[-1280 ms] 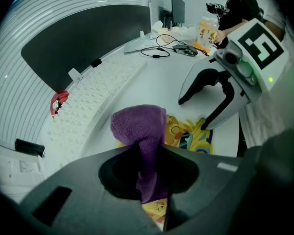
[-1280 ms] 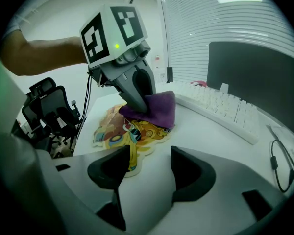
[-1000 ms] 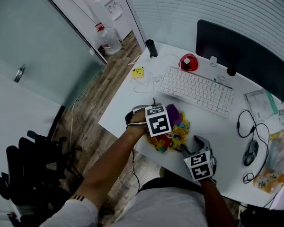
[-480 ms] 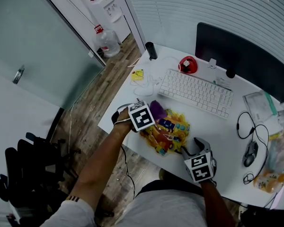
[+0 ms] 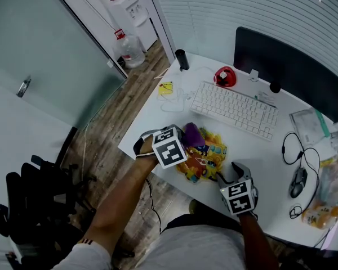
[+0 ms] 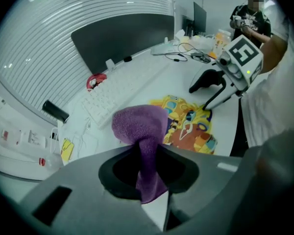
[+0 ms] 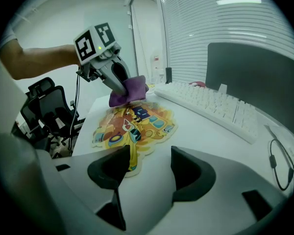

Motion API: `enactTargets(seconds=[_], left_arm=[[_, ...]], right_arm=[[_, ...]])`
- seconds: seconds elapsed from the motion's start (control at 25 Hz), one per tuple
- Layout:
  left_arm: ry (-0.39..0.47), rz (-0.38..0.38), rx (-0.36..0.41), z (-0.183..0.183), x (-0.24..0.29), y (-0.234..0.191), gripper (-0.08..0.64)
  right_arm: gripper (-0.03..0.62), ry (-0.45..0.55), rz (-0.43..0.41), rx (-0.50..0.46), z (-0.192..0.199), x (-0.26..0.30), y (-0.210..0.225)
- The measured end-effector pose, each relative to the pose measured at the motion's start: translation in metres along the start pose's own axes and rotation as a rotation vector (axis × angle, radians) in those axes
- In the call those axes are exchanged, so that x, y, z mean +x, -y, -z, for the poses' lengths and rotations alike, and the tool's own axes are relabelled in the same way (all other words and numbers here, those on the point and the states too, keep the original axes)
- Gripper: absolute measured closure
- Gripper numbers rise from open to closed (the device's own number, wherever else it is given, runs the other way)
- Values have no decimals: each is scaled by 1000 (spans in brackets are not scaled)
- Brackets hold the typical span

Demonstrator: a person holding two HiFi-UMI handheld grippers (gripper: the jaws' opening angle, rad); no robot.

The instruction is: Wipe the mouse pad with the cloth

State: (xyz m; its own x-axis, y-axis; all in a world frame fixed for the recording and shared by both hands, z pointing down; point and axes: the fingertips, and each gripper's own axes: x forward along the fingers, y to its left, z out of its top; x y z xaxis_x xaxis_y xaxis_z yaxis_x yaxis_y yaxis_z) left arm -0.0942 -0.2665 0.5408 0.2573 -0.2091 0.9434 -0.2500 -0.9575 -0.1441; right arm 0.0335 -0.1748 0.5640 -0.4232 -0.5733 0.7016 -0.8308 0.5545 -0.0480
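A colourful cartoon-shaped mouse pad (image 5: 207, 157) lies on the white desk (image 5: 152, 122) near its front edge. My left gripper (image 5: 186, 139) is shut on a purple cloth (image 5: 192, 134), which rests on the pad's far left part. In the left gripper view the cloth (image 6: 139, 126) bulges out ahead of the jaws over the pad (image 6: 191, 126). My right gripper (image 5: 221, 179) stands open at the pad's near right edge with nothing between its jaws. The right gripper view has the pad (image 7: 132, 124) just ahead, with the cloth (image 7: 130, 89) at its far end.
A white keyboard (image 5: 234, 108) lies right behind the pad, a red object (image 5: 225, 75) and a dark monitor (image 5: 287, 61) beyond it. A corded mouse (image 5: 298, 181) sits at right. The desk's front edge is close; office chairs (image 5: 34, 201) stand at left.
My left gripper swept the cloth leftward across the pad, then came back slightly towards me. The right gripper has stayed in place.
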Motion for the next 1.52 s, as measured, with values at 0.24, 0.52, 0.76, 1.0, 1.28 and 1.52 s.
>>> enactTargets(seconds=[0.24, 0.52, 0.76, 1.0, 1.28, 1.52], left_arm=[[43, 66, 121, -47, 5, 63, 477], [26, 114, 218, -76, 24, 101, 477], [-11, 143, 261, -82, 38, 115, 477], [-12, 147, 236, -75, 43, 110, 477], [-29, 128, 137, -37, 39, 83, 477], [-47, 103, 26, 3, 34, 47, 477]], right_arm=[[367, 12, -7, -5, -1, -5, -3], [360, 5, -11, -5, 4, -7, -4], [360, -1, -13, -7, 5, -5, -4], [360, 0, -11, -9, 6, -5, -4], [360, 1, -9, -10, 6, -5, -4], [360, 0, -6, -9, 7, -5, -3]])
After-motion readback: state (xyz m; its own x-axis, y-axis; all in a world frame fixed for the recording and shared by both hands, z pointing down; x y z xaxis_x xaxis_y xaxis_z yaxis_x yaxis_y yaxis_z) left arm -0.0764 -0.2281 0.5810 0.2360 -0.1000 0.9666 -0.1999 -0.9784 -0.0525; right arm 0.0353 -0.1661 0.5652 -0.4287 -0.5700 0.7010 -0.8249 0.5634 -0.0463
